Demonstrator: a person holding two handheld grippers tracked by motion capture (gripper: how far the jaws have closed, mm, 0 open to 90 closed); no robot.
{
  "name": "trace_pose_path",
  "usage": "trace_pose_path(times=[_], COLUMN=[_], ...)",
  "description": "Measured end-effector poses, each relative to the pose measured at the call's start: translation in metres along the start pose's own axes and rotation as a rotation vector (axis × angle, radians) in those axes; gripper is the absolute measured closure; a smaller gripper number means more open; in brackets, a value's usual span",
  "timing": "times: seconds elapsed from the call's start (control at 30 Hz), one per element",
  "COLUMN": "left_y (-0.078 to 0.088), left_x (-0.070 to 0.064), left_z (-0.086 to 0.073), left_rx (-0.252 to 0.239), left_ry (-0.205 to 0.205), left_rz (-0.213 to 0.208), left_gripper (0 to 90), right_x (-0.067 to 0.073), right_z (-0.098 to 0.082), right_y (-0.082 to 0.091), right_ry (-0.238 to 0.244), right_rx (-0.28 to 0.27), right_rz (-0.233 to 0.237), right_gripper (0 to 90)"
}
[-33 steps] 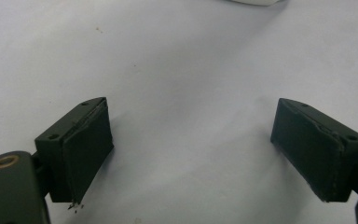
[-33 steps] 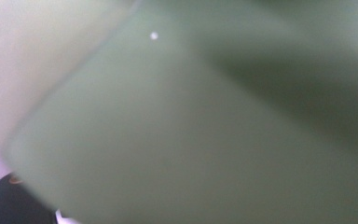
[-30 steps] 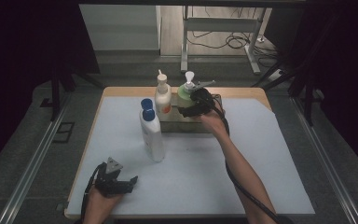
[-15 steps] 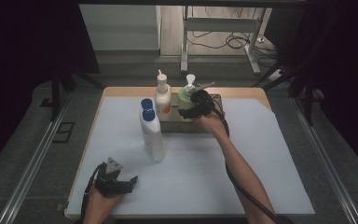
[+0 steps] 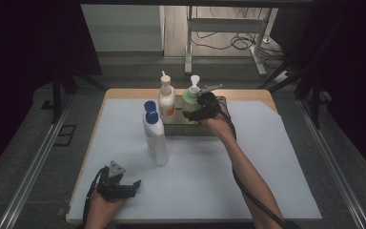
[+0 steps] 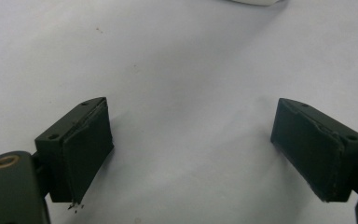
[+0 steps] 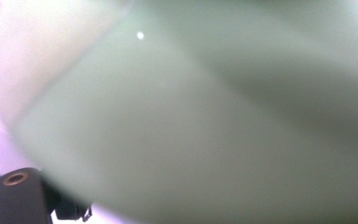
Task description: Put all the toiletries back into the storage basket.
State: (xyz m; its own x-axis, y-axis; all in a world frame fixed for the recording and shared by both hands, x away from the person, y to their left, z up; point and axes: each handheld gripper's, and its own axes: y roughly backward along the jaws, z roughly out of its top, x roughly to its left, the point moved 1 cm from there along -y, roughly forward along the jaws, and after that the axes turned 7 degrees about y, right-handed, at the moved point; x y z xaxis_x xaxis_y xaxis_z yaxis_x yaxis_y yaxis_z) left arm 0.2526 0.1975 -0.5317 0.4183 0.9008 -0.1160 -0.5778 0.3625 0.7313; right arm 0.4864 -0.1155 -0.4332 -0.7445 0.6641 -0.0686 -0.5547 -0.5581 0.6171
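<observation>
While the right gripper [image 5: 194, 110] clamps the green pump bottle [image 5: 189, 101] in the tray [image 5: 178, 128], a tilted lift could topple the neighbouring orange-label bottle [image 5: 166, 100]. Left gripper [image 5: 132, 185] rests wide open, empty, on the white mat [image 5: 267, 162].

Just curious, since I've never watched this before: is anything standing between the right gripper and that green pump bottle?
Nothing visible does. The right gripper is already at the green pump bottle, which stands in the tray. The right gripper view is so close that the bottle blurs; whether the jaws press on it cannot be told.
</observation>
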Motion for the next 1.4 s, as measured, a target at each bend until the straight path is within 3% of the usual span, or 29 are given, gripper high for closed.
trace_pose_path(times=[0.3,0.77,0.93,1.03,1.13,1.4], left_y=[0.000,0.000,0.000,0.000,0.000,0.000], left_x=[0.000,0.000,0.000,0.000,0.000,0.000], left_z=[0.000,0.000,0.000,0.000,0.000,0.000], left_rx=[-0.001,-0.001,-0.001,-0.001,0.000,0.000], left_ry=[0.000,0.000,0.000,0.000,-0.001,0.000], left_rz=[0.000,0.000,0.000,0.000,0.001,0.001], left_gripper=[11.9,11.9,11.9,11.9,11.9,11.9], right_x=[-0.001,-0.001,-0.009,-0.012,-0.018,-0.028], right_z=[-0.001,-0.011,-0.018,-0.021,-0.025,-0.032], right_y=[0.021,0.050,0.059,0.061,0.065,0.058], right_ry=[0.016,0.017,-0.024,-0.031,-0.030,-0.053], right_rx=[-0.025,-0.047,-0.051,-0.048,-0.044,-0.019], right_rz=[-0.002,0.039,0.045,0.027,-0.008,-0.049], right_gripper=[11.8,14.9,29.1,34.8,45.9,65.3])
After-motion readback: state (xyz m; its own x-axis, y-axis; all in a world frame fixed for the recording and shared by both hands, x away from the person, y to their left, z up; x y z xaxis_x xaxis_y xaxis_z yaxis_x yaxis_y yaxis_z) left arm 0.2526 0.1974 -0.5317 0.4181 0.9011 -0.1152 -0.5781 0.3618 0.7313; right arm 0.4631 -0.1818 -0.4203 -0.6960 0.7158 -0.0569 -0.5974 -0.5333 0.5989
